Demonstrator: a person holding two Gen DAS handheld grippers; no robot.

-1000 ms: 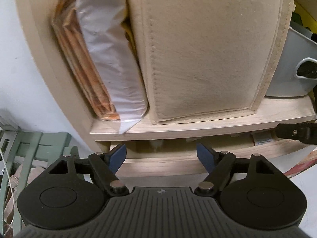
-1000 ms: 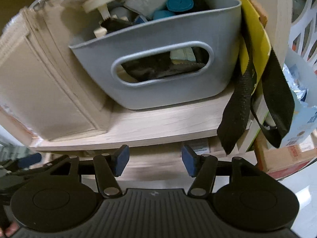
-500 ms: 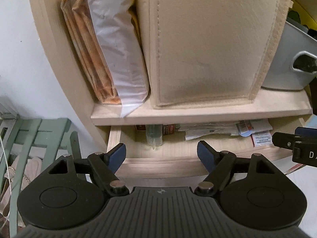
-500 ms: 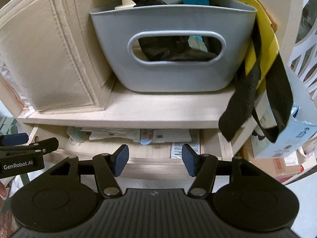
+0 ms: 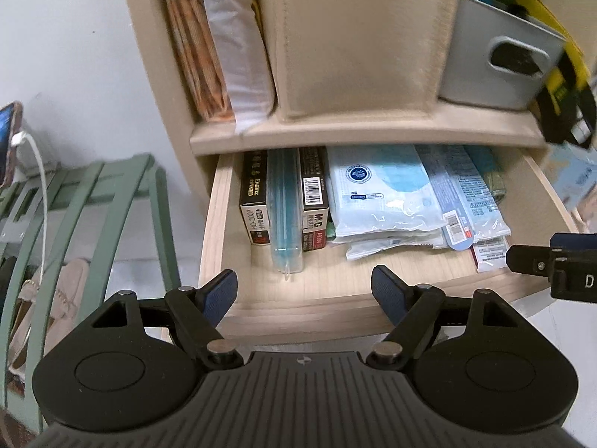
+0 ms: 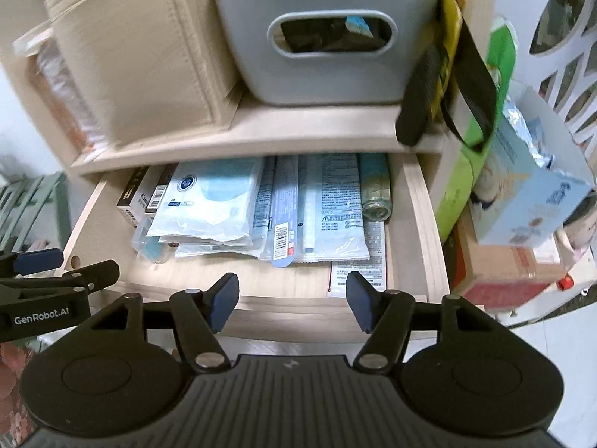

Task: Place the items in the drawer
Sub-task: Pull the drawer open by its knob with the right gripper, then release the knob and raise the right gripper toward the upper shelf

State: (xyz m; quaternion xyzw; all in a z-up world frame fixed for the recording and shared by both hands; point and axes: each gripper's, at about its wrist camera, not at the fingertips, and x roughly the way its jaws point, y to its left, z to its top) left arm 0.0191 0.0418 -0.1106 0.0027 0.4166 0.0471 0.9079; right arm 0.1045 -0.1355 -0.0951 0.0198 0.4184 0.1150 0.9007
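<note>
Through my left wrist camera, the drawer [image 5: 227, 224] stands pulled out under the wooden shelf [image 5: 365, 130]. It looks like light, stiff board, and I judge its near front edge the best place to take hold. Inside, at the left, two dark boxes [image 5: 255, 194] stand on edge with a clear blue case [image 5: 285, 209] between them. They look rigid and light, and should take a grip across their narrow sides. To their right lies a mask packet [image 5: 380, 194] on other flat packets: soft, light, glossy film, likely to slip and buckle, so I would pinch one by its near sealed edge. My left gripper [image 5: 304, 295] hangs over the drawer's near front edge. Its jaws are wide apart, with nothing between them and touching nothing.

Through my right wrist camera, the same drawer [image 6: 421, 224] shows its right side. The mask packet [image 6: 212, 201] sits left of centre, long printed sachets [image 6: 335, 216] lie to its right, and a small green roll [image 6: 376, 194] lies far right against the wall. The roll looks soft and light; I would grip it across its middle. A printed leaflet [image 6: 358, 272] lies flat nearest me, thin and limp. My right gripper [image 6: 293, 304] hovers above the drawer front with its jaws opening, empty and clear of everything. My left one shows at the left edge.
</note>
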